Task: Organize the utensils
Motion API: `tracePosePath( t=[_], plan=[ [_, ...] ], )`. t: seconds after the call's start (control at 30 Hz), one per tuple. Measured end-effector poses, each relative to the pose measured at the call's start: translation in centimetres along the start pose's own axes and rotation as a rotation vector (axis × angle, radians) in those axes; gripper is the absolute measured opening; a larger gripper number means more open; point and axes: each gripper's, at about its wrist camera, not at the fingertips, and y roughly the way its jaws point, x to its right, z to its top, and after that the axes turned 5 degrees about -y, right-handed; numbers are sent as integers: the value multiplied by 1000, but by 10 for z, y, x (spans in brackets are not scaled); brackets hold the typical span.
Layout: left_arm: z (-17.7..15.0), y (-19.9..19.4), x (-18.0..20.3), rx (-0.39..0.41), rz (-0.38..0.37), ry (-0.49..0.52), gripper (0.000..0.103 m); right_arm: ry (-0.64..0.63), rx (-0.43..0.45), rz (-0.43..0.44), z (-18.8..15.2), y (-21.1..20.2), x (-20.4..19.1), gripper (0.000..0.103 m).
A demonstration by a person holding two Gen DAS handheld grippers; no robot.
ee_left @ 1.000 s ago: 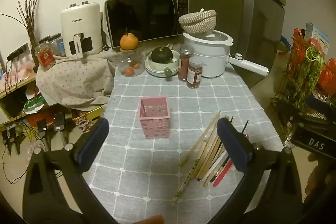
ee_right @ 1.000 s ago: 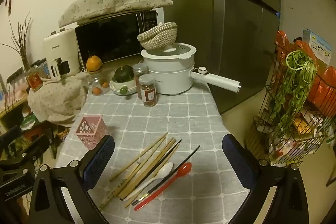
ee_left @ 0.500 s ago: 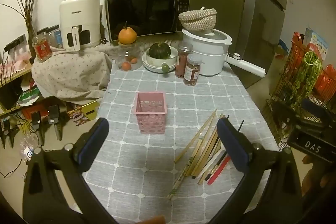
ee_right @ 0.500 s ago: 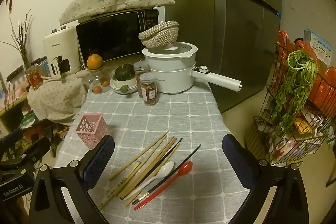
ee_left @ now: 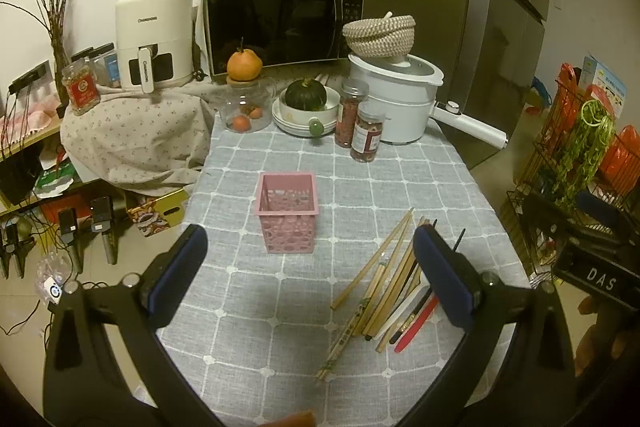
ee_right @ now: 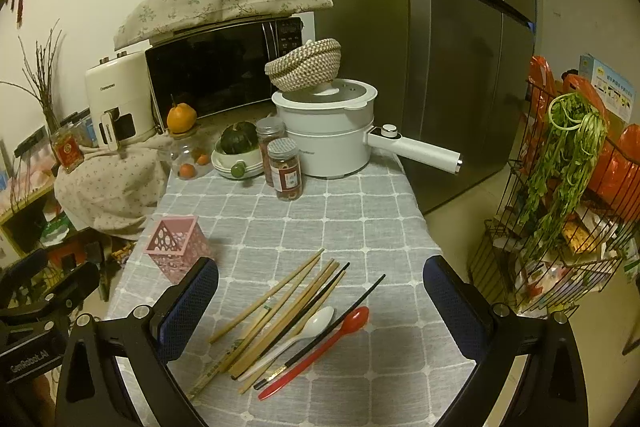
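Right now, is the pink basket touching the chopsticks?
Apart. The left wrist view shows bare grey tablecloth between the pink basket and the nearest chopsticks; the right wrist view shows the same gap.

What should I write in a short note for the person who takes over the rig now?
Left hand-held gripper: open, holds nothing, hovers above the table near the pink basket.
Right hand-held gripper: open, holds nothing, hovers above the utensil pile.
Wooden chopsticks, black chopsticks, white spoon and red spoon lie loose on the grey checked tablecloth.
Done: nothing, the basket looks empty.
Left: put every utensil into the basket.
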Motion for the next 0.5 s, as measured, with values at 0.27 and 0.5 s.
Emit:
tracePosePath(
  t=[0.27,0.5],
  plan=[
    [0,0,0,1,1,0,102,2,-1,2,0,0,1,103],
    [1,0,0,-1,0,0,102,6,-5,3,-2,1,0,103]
  ],
)
